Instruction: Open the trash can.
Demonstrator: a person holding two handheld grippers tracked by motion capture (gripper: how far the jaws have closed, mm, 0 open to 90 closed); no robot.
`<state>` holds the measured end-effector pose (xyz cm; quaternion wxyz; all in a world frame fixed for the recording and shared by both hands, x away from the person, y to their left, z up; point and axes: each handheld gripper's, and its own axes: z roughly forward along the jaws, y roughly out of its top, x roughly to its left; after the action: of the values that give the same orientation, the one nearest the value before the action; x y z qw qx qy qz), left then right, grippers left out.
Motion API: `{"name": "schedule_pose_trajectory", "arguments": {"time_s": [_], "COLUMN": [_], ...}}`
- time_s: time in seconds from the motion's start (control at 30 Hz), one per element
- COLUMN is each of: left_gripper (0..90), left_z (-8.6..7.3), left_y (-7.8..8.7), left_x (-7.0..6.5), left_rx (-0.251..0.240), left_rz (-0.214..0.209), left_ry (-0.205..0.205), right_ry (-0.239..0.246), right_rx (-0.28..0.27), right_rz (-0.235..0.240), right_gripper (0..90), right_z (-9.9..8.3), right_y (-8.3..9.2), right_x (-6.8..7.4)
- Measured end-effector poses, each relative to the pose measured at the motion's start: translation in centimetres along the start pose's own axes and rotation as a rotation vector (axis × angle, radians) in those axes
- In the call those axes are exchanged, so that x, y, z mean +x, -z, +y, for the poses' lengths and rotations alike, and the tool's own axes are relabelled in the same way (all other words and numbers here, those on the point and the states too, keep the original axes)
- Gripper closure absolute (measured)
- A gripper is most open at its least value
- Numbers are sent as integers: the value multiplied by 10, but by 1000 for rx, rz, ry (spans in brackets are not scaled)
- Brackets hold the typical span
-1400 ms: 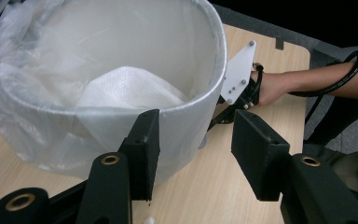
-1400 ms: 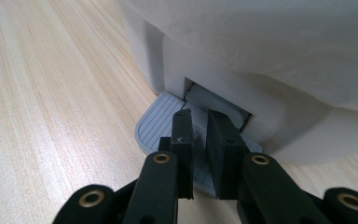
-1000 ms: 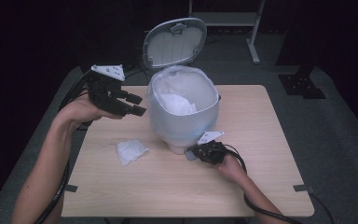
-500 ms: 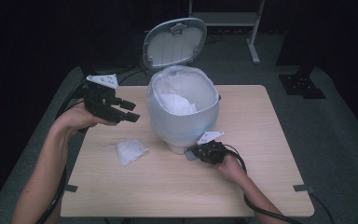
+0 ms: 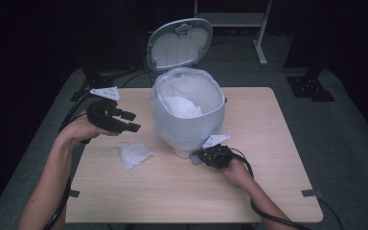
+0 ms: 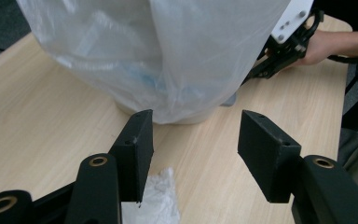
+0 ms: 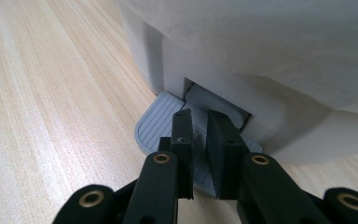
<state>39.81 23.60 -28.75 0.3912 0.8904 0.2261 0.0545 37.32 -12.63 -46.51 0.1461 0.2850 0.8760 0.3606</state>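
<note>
Tissue waits beside the pedal bin

Crumpled tissue (image 5: 134, 155) lies on the table (image 5: 268, 191), just to the near left of the white pedal bin (image 5: 188, 120), whose lid (image 5: 179, 43) stands up open. A thin plastic liner (image 6: 168, 56) is draped over the bin's rim and hangs loosely down its sides, with more white paper already inside.

The right gripper (image 5: 206, 155) is down at the foot of the bin, jaws drawn close together and pressing on the grey ribbed pedal (image 7: 168, 126), which looks to be what holds the lid up. The left gripper (image 5: 130, 121) hovers above and to the left of the tissue, jaws parted and nothing between them; they have just been opening a little.

That wad will weigh next to nothing and squash at a touch. It won't slip, but it could tear or trail a loose corner. I would pinch it across the thick bunched middle, coming down from above, rather than catch a thin edge. The pedal must stay pressed meanwhile, or the lid may drop.
</note>
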Motion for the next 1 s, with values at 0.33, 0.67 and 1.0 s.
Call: {"name": "schedule_pose_trajectory", "arguments": {"time_s": [0.33,0.67,1.0], "left_gripper": [438,429,423], "left_z": [-28,-47,-64], "left_y": [-15,-28,-45], "left_x": [9,15,20], "left_rx": [25,47,39], "left_rz": [20,37,28], "left_ry": [30,56,67], "right_ry": [5,-2,3], "right_rx": [-4,-6,-7], "right_rz": [-1,-3,-7], "right_gripper": [805,805,804], "right_z": [0,-1,-1], "right_y": [0,0,0], "right_x": [0,0,1]}}
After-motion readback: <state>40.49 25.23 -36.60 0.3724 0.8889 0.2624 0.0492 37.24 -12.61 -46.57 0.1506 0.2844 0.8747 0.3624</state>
